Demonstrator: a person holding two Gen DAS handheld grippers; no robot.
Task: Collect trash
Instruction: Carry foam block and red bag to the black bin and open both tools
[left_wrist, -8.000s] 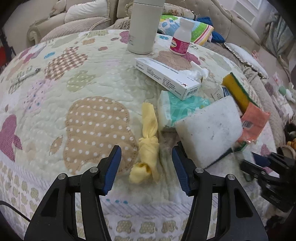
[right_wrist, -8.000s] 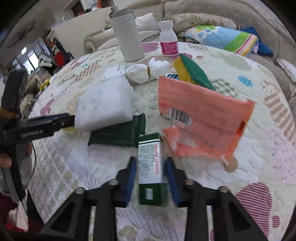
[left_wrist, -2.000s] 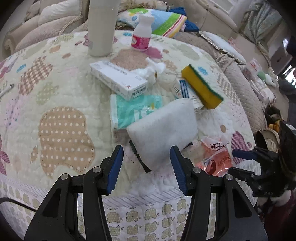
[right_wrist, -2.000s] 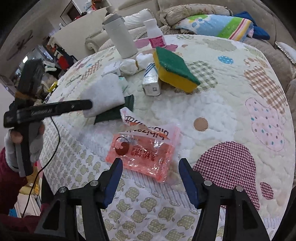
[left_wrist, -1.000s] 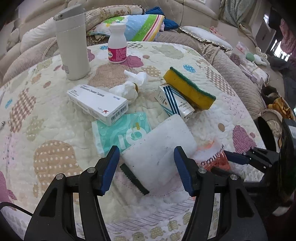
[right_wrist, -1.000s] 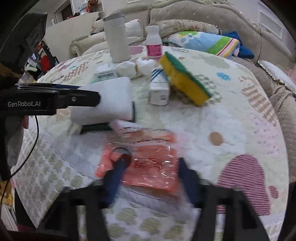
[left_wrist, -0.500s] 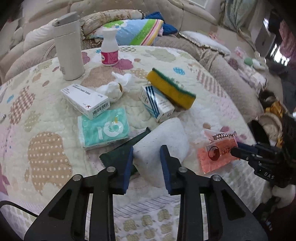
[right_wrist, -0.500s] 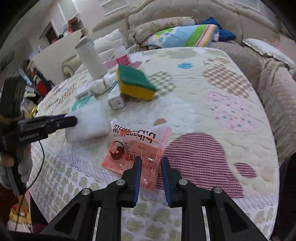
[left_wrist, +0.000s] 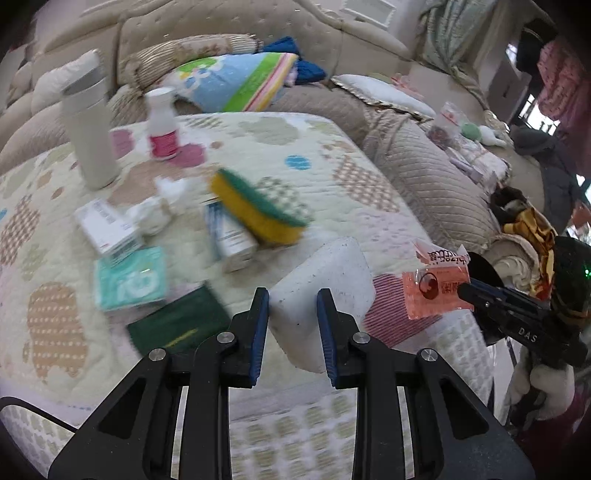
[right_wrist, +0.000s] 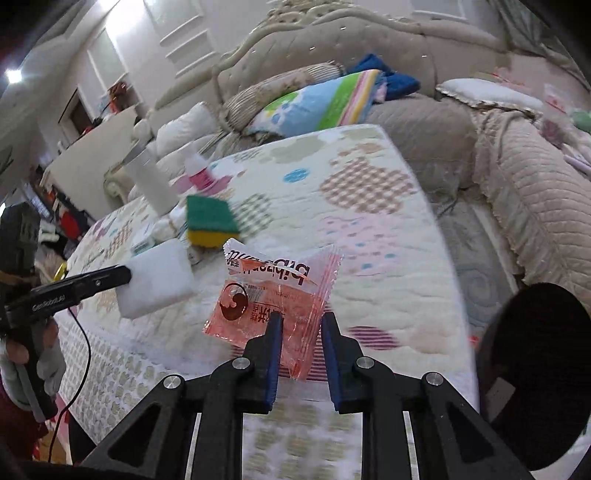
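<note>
The white foam block (left_wrist: 325, 291) in your left gripper (left_wrist: 291, 314) looks light and springy, so it gives under the pads; grip it across a corner, as you do, and it holds up clear of the quilted table (left_wrist: 369, 184). The orange plastic wrapper (right_wrist: 275, 295) is thin, limp and slick, and could slide out of a loose pinch. Your right gripper (right_wrist: 299, 332) is clamped on its lower edge, lifted off the quilt. A black bin (right_wrist: 532, 373) sits just right of that gripper.

Glossy plastic wrapper (right_wrist: 273, 306), quilted cloth cover (right_wrist: 388, 236)
</note>
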